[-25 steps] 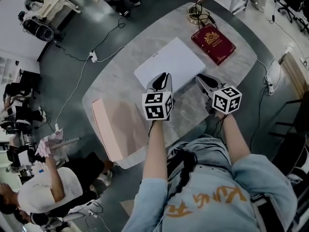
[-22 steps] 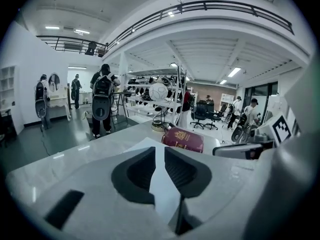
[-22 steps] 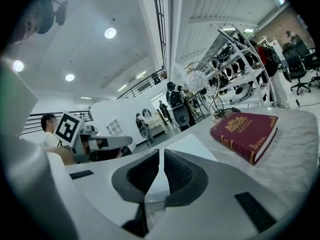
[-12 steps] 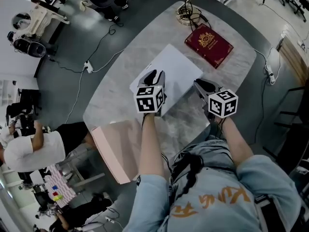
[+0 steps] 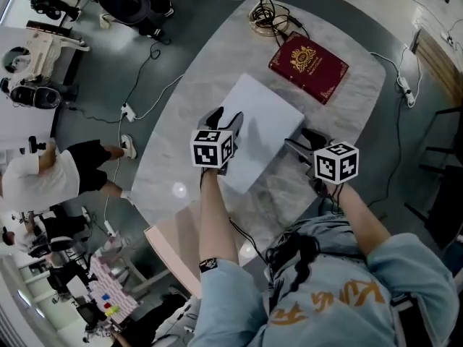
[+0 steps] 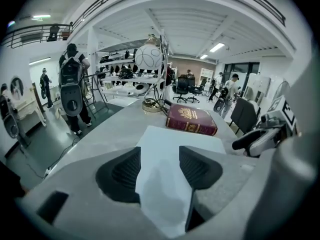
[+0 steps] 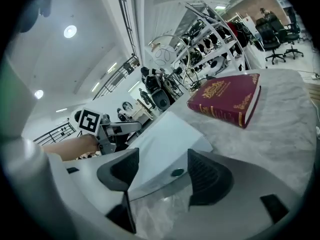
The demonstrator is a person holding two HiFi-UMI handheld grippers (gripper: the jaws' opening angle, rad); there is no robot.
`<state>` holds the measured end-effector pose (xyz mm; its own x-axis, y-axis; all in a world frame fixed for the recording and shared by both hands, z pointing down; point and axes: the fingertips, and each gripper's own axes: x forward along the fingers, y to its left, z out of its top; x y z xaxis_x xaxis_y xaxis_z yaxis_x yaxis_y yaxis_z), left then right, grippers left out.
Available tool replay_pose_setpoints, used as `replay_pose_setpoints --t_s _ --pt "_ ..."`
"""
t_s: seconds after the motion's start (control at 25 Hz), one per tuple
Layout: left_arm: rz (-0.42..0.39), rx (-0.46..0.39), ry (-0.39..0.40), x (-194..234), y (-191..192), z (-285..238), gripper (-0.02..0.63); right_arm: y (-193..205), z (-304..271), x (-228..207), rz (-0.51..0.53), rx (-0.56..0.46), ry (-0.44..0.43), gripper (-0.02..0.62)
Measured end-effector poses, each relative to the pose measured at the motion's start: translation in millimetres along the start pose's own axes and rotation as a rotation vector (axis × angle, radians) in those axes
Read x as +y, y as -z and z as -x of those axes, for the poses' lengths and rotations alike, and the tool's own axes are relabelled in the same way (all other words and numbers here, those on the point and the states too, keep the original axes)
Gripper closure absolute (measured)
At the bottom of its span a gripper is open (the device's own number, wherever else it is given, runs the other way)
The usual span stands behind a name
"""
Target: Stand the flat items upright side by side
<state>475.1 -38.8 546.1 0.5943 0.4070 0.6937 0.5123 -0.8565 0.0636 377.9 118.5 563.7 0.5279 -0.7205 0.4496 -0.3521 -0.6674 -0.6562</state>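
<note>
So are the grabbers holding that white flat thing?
No, nothing is held. The left gripper and right gripper have just been opening; the white flat item lies with an edge between each pair of jaws, unpressed.

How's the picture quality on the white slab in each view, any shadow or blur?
Head view: dim but sharp, left gripper's shadow falls on the slab. Left gripper view: slab washed out and soft by the fingers. Right gripper view: slab's edge crisp, book sharp, lens curves straight lines.
</note>
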Motion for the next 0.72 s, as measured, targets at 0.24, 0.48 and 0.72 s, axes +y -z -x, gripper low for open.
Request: replay_pose_setpoints --t_s 0.24,0.48,0.72 --pt "-0.154 0.125 0.082 11.8 5.7 -34.0 0.285 10.0 -10.5 -10.1 -0.073 0.047 0.032 0.255" --pt "-0.111 0.173 0.179 25.8 5.9 -62.4 0.261 13.3 -26.0 -14.9 -0.131 0.055 0.035 0.244" --pt "-0.174 0.248 0.330 19.6 10.5 -77.0 0.256 11.8 -36.4 -22.2 -0.226 0.015 0.070 0.215"
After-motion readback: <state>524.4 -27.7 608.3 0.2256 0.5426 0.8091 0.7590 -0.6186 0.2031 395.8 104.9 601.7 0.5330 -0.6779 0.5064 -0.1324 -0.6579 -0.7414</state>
